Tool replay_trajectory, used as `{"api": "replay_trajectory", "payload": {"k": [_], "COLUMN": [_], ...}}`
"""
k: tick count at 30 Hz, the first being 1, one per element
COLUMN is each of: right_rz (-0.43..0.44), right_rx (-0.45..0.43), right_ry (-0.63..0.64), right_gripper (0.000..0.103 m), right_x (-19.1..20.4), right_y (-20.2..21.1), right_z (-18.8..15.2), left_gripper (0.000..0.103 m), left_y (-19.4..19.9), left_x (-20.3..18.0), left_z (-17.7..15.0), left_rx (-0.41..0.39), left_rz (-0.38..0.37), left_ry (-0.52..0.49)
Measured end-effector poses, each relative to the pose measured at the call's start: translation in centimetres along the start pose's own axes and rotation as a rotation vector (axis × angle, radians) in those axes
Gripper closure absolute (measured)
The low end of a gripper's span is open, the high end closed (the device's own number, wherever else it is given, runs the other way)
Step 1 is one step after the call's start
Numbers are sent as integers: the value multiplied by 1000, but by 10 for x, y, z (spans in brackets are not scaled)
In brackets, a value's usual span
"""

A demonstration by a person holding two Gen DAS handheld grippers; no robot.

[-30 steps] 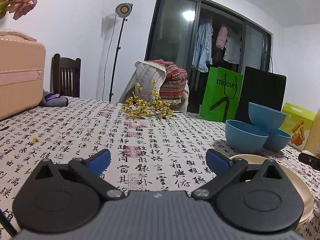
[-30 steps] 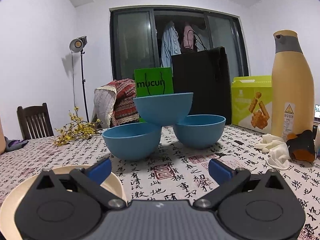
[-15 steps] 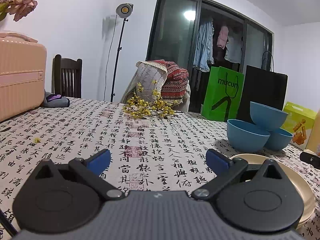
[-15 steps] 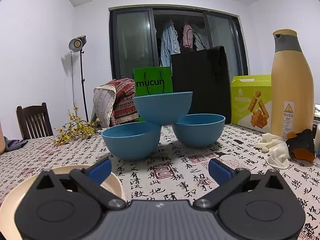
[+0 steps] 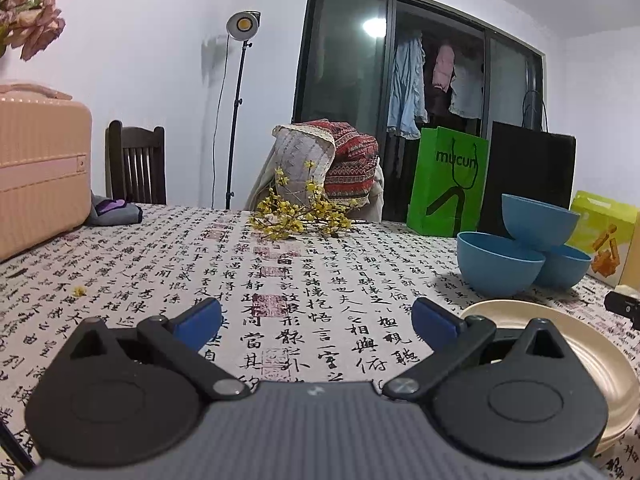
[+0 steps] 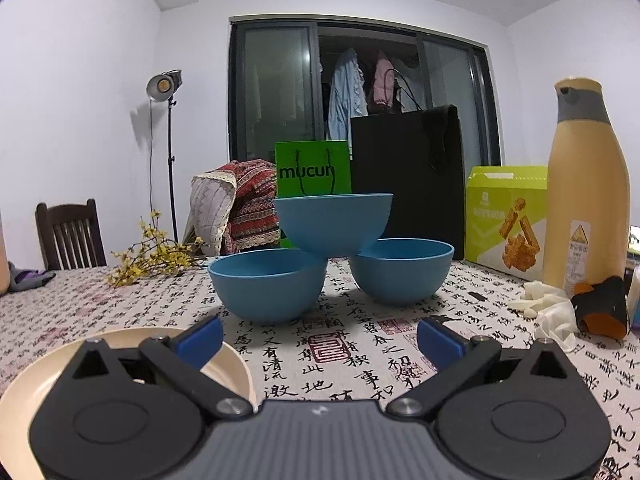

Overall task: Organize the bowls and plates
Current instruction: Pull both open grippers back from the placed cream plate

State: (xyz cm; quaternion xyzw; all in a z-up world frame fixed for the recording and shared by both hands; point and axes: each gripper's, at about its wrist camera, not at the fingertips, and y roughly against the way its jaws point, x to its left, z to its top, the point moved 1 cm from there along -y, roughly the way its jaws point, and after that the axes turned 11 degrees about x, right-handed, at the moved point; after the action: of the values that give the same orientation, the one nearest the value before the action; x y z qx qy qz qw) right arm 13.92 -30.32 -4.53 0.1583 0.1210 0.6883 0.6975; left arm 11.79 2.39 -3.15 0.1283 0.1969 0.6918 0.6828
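**Three blue bowls and a cream plate wait on the table**

The left gripper (image 5: 316, 318) sits low over the table (image 5: 168, 264). Its two blue fingers are spread wide apart. Nothing is between them, only the cloth with black writing on it.

The right gripper (image 6: 320, 336) is wide open too. It holds nothing.

In the right wrist view, three blue bowls sit straight ahead at 12 o'clock. The left bowl (image 6: 268, 284) and the right bowl (image 6: 402, 270) stand on the cloth, side by side. The top bowl (image 6: 334, 220) rests on both of their rims, right side up. All three look empty.

The cream plate (image 6: 36, 392) lies flat on the table at 9 o'clock from the right gripper. The gripper's left side covers part of it. In the left wrist view the same plate (image 5: 592, 344) lies at 3 o'clock, partly under the gripper's right side. There the bowls are past the plate, at about 2 o'clock.

Behind the bowls stand a green bag (image 6: 314, 176) and a black bag (image 6: 416, 176). A green box (image 6: 506, 216) is at 2 o'clock from the right gripper. Next to it is a tall tan bottle (image 6: 586, 192) with a grey top. A white glove (image 6: 548, 308) lies in front of the bottle.

Yellow flowers (image 5: 300, 216) lie at the far side of the table at 12 o'clock from the left gripper. A pink case (image 5: 40, 172) stands at 10 o'clock. A dark chair (image 5: 136, 168) and a tall lamp (image 5: 242, 26) are behind the table.
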Motion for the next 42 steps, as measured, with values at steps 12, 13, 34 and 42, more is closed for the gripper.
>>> {"api": "replay_trajectory", "payload": {"k": [12,13,34,42], "right_rz": [-59,-62,10,28], "right_rx": [-30,-34,-5,29], "right_ry": [98,100,22,-31], "right_gripper": [0,0,0,0], "right_x": [17,18,0,-17], "right_y": [5,6,8,12], "right_z": [-1,-1,2,18], "left_gripper": [0,0,0,0], "left_y": [11,9,2,4], "left_x": [-16,-17,-27,-45], "left_z": [-4,-4,9,36], "left_rx": [-72,-61,55,59], "left_rz": [55,52,-51,-150], "left_ry": [-84,-94,-121,-138]}}
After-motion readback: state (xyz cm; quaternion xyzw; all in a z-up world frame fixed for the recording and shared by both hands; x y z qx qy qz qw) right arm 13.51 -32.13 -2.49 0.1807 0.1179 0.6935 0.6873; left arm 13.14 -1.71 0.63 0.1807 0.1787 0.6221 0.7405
